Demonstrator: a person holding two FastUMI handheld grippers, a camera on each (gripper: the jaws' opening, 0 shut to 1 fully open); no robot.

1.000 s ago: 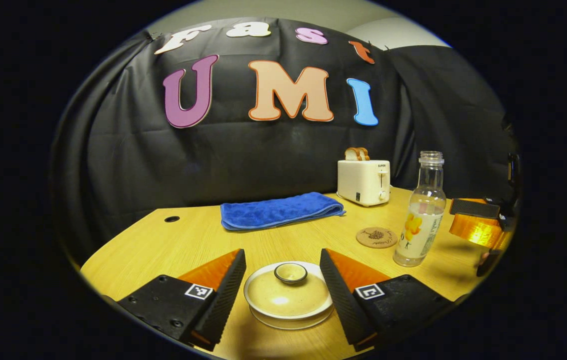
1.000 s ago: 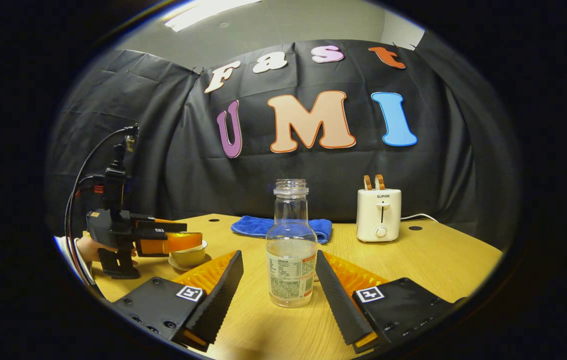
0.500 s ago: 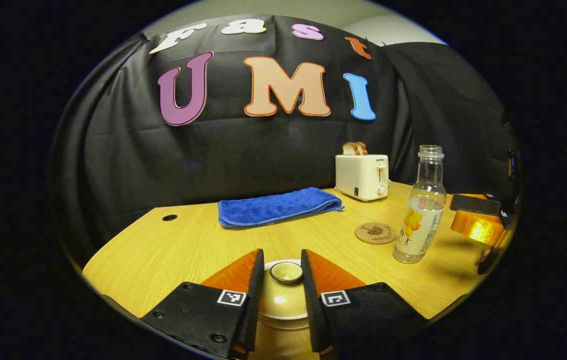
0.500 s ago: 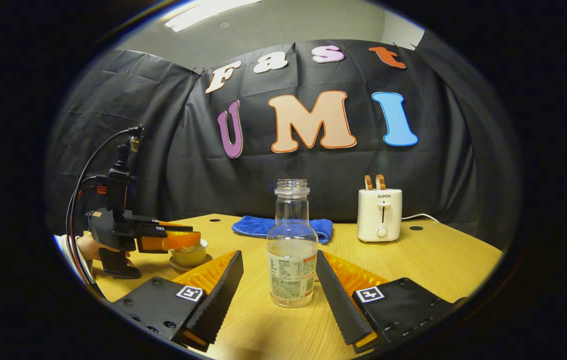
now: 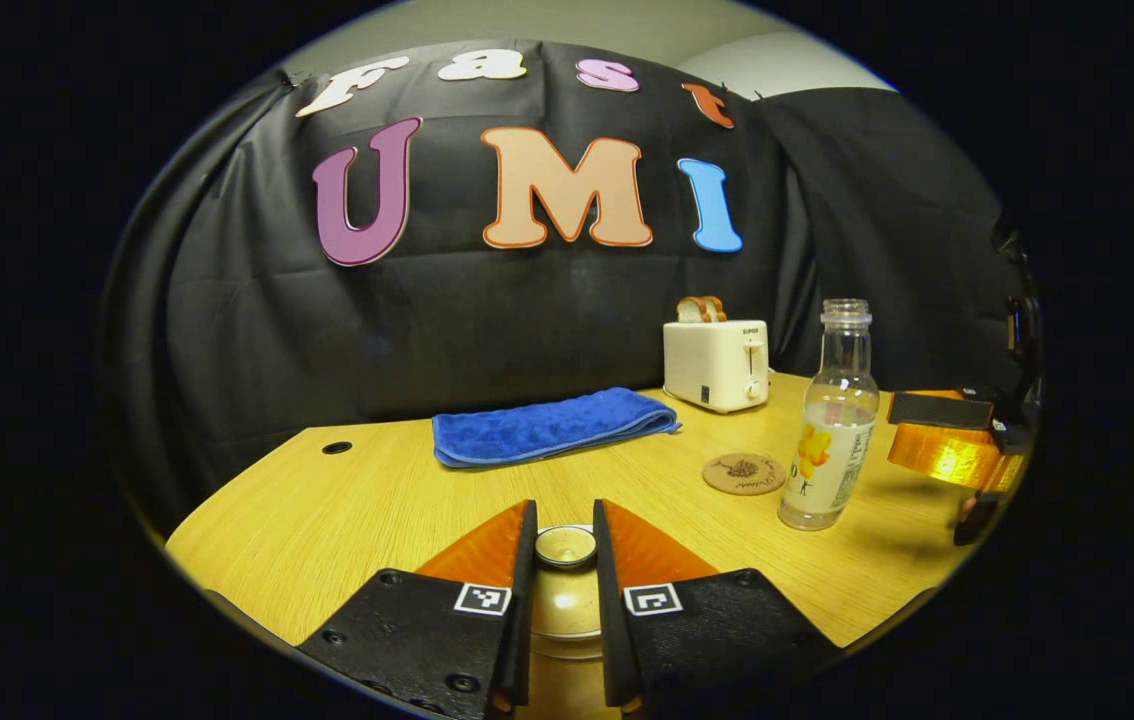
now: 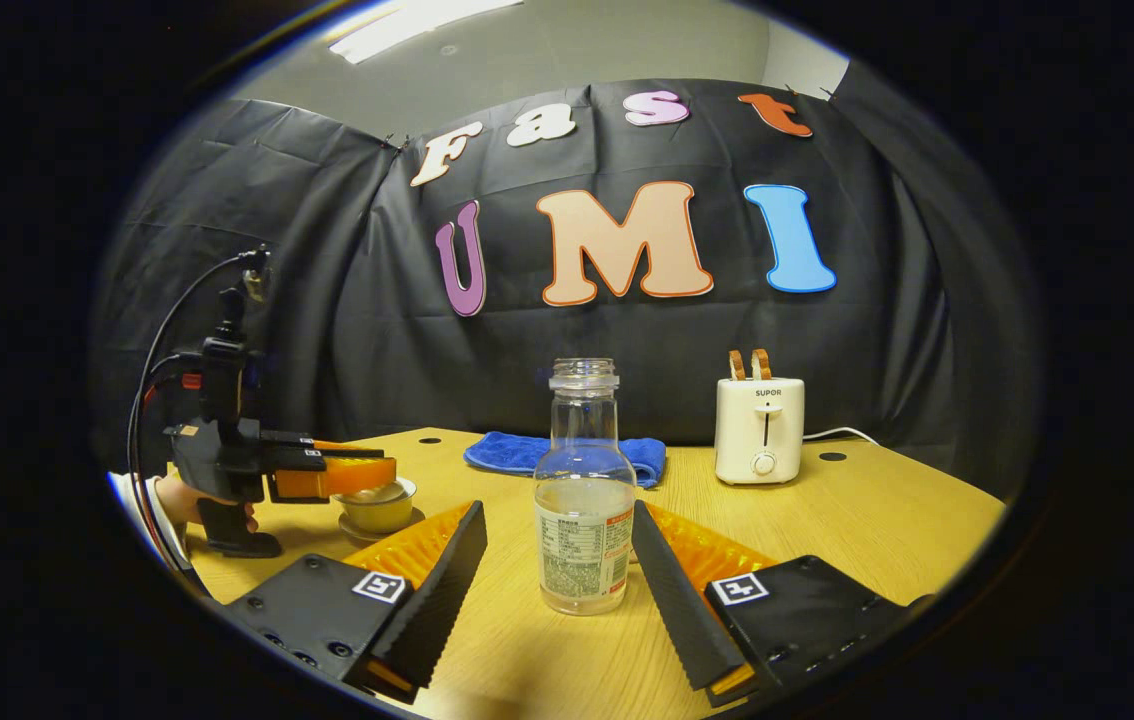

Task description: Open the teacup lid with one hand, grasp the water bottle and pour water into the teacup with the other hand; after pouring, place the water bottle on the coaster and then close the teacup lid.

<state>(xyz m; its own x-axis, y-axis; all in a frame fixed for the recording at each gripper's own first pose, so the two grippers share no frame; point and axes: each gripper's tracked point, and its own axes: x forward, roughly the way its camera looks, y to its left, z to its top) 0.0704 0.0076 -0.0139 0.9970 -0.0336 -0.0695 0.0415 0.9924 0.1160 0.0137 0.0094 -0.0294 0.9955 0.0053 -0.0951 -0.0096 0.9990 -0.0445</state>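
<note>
Left gripper view: your wooden table (image 5: pixel 347 500) fills the lower half of the frame, with black cloth behind it and pale room wall along the top edge. A blue towel (image 5: pixel 552 425) lies folded at mid-frame, a white toaster (image 5: pixel 715 363) with bread sits right of centre near the cloth, and a round coaster (image 5: pixel 744 473) lies just left of the water bottle (image 5: pixel 830 430). The bottle stands upright on the table, uncapped, partly filled, beside the coaster and not on it.

Your left gripper (image 5: pixel 565 560), at bottom centre, has its fingers drawn close, clamped on the knob of the teacup lid (image 5: pixel 565 546). The pale lid shows between them, bottom centre. Whether the lid is seated or raised, you cannot tell from this angle.

Right gripper view: a ceiling light shows at upper left. The table (image 6: pixel 887 520) carries the towel (image 6: pixel 512 452) and toaster (image 6: pixel 759 415) toward the back. Your right gripper (image 6: pixel 557 560) is spread wide, one finger on each side of the bottle (image 6: pixel 583 500), neither clearly touching it. At far left, the left gripper (image 6: pixel 367 476) sits over the teacup (image 6: pixel 379 510), with a hand (image 6: pixel 177 497) on its grip.
</note>
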